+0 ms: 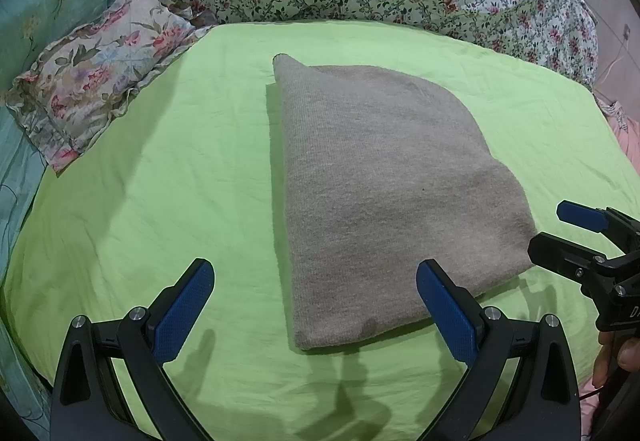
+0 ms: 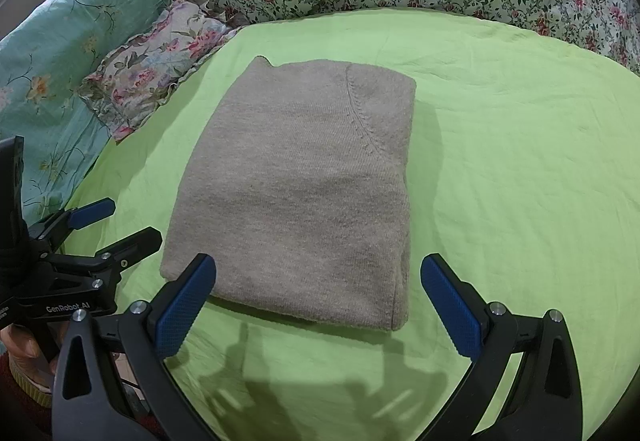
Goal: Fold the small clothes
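One folded sweater (image 2: 296, 193), two spread-jawed grippers, left gripper (image 1: 316, 305) and right gripper (image 2: 318, 301).

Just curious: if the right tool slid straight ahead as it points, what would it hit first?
Probably the near edge of the folded beige knitted garment, lying between its open fingers on the green sheet.

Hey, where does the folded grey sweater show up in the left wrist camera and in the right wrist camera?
Left wrist view: grey sweater lies centre, slightly right, on the green sheet.
Right wrist view: grey sweater lies centre, slightly left.
Shared landmark: the ruffled floral pillow, beyond the sweater to its left.
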{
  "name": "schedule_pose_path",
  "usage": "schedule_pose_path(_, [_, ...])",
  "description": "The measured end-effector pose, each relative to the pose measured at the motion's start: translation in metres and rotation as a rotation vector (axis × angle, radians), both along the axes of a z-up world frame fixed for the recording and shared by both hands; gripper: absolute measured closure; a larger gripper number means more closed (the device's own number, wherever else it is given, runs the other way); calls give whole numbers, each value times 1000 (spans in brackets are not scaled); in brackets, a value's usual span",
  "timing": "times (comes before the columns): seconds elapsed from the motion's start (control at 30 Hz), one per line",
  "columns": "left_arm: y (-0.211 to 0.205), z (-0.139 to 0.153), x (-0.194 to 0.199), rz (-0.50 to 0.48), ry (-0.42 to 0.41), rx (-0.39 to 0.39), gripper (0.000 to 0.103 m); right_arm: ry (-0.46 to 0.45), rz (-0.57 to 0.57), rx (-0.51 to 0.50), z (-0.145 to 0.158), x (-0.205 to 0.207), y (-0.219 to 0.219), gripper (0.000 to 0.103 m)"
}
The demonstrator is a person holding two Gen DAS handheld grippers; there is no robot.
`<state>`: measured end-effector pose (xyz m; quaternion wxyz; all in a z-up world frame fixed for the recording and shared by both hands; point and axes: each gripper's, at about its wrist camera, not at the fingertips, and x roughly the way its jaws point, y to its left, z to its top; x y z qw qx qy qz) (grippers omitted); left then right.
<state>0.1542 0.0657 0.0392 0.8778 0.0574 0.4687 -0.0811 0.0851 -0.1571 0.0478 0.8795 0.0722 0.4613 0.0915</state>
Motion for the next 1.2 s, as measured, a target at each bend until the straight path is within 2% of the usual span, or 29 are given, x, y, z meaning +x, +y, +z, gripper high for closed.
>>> schedule_pose_path(1.2, [-4, 4, 2, -9, -15, 11, 2, -9, -4, 3, 4, 7, -5, 1])
